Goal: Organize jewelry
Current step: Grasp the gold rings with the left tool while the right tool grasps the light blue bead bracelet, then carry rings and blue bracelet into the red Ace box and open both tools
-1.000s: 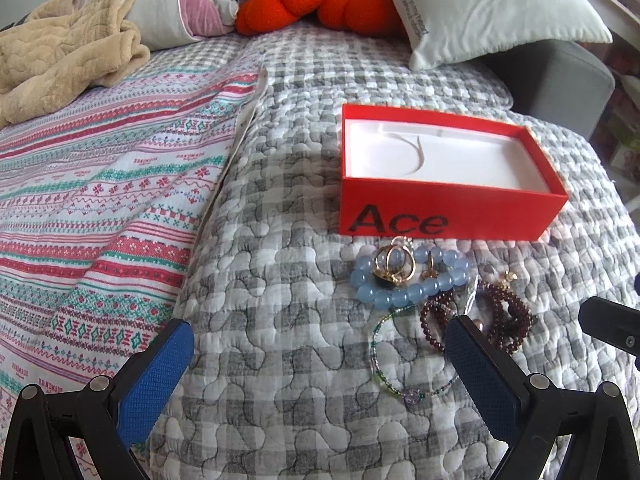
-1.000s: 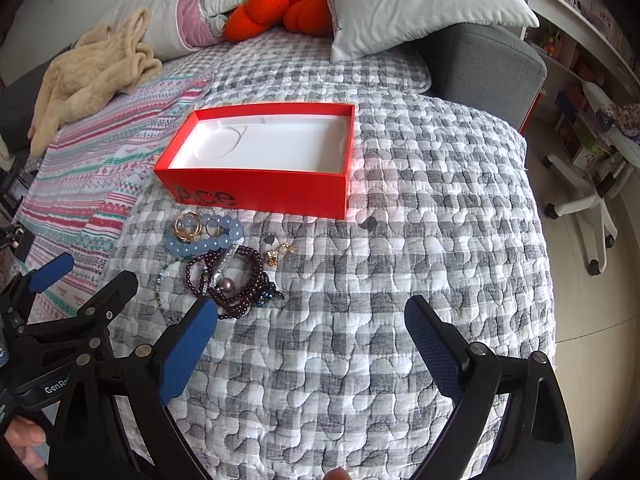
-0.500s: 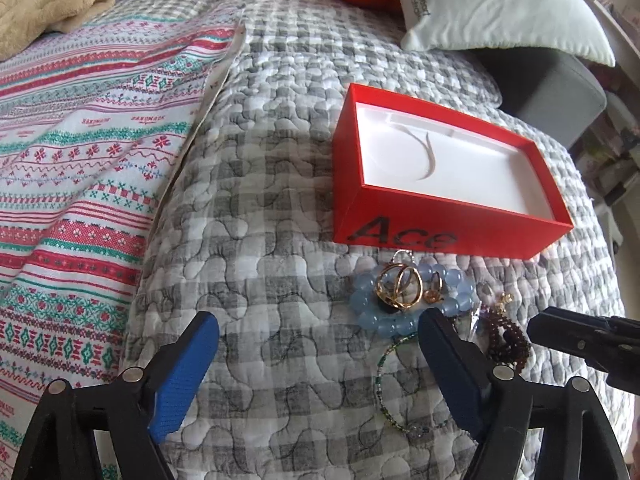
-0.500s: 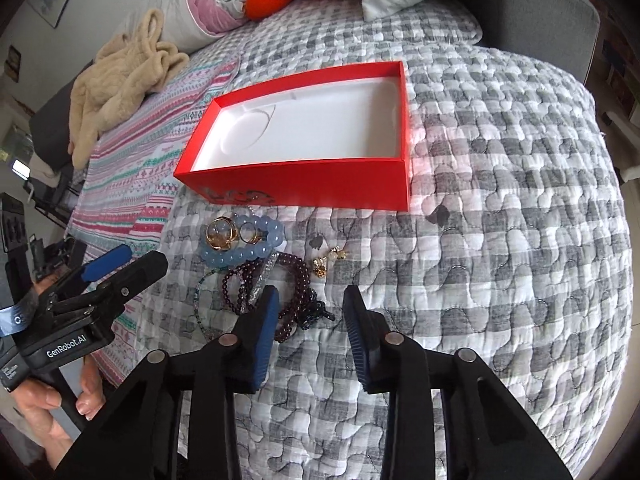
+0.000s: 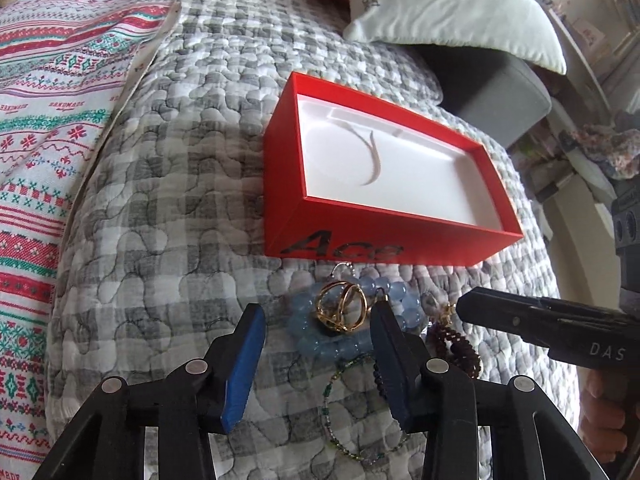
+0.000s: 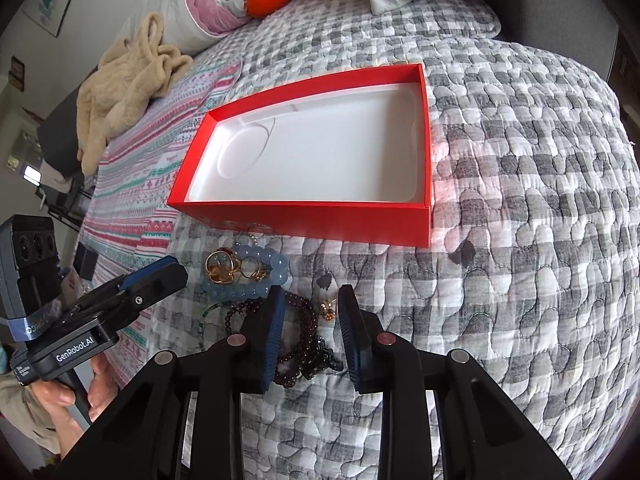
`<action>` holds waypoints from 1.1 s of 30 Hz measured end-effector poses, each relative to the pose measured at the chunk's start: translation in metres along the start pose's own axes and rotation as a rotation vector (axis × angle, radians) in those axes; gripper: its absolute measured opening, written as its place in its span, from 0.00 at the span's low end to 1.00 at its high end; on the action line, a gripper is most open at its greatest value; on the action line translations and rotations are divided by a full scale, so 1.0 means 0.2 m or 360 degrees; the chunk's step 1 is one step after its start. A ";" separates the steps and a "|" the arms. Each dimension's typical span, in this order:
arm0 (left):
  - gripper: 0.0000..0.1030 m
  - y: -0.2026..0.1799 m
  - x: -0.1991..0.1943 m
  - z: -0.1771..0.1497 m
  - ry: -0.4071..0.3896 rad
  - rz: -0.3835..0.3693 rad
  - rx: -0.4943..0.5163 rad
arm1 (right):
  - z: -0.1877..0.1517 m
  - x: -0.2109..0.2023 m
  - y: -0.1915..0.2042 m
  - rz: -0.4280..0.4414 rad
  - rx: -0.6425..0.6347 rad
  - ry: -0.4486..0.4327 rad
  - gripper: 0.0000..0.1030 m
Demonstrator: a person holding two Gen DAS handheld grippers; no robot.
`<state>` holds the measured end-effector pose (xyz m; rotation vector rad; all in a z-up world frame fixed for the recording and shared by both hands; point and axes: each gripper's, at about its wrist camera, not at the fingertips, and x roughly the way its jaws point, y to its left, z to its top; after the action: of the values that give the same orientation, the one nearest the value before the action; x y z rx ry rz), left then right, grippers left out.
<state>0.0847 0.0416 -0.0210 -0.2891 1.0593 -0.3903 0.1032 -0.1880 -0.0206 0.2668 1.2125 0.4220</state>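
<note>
The jewelry pile lies on the bed's quilt (image 6: 520, 160) just in front of the empty red box (image 6: 304, 216). Both grippers are open, holding nothing: the left gripper (image 5: 316, 336) frames the blue bead bracelet (image 5: 340, 344), the right gripper (image 6: 310, 308) straddles the dark garnet beads (image 6: 300, 320). Each should probably pinch one strand only, lifting slowly to avoid tangles.

A red box (image 6: 320, 216) with a white lining lies on a grey-and-white checked quilt (image 6: 520, 200). Near it lie a pale blue bead bracelet (image 5: 360, 320), gold rings (image 5: 340, 308) and dark maroon beads (image 6: 296, 320). On the left lies a red, green and white striped patterned blanket (image 5: 48, 120); blue pads line the black left gripper (image 5: 316, 360).
</note>
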 end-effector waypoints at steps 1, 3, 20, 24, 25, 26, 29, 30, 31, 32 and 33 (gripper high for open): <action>0.45 0.00 0.02 0.00 0.0010 0.0005 -0.0002 | 0.01 0.00 -0.01 -0.0003 0.0006 -0.0003 0.29; 0.45 -0.02 0.05 0.01 0.0023 0.0016 0.0001 | 0.01 0.00 -0.03 0.0003 0.0031 0.0000 0.29; 0.00 0.00 0.07 0.01 0.0028 0.0098 -0.0035 | 0.04 0.06 0.03 0.0034 -0.0050 -0.0001 0.38; 0.00 0.03 0.02 0.01 0.0004 0.0084 -0.0066 | 0.06 0.09 0.05 0.0034 -0.0051 0.0004 0.40; 0.00 0.03 0.01 0.01 0.0001 0.0079 -0.0067 | 0.06 0.10 0.05 0.0030 -0.0055 0.0008 0.40; 0.00 0.03 0.00 0.00 -0.0003 0.0078 -0.0066 | 0.06 0.11 0.06 0.0026 -0.0060 0.0010 0.40; 0.00 0.04 -0.02 -0.01 0.0000 0.0094 -0.0085 | 0.06 0.14 0.08 0.0003 -0.0080 -0.0002 0.40; 0.00 0.05 -0.02 -0.01 0.0005 0.0104 -0.0096 | 0.06 0.15 0.09 -0.0006 -0.0087 -0.0009 0.40; 0.00 0.06 -0.02 -0.02 0.0008 0.0115 -0.0106 | 0.06 0.16 0.09 -0.0020 -0.0101 -0.0008 0.39; 0.00 0.07 -0.02 -0.02 0.0010 0.0125 -0.0113 | 0.06 0.17 0.10 -0.0041 -0.0121 -0.0016 0.37; 0.00 0.07 -0.03 -0.03 0.0012 0.0134 -0.0117 | 0.05 0.18 0.12 -0.0066 -0.0149 -0.0033 0.35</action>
<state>0.0797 0.0570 -0.0255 -0.3079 1.0911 -0.2777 0.1188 -0.1509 -0.0370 0.1650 1.1729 0.4378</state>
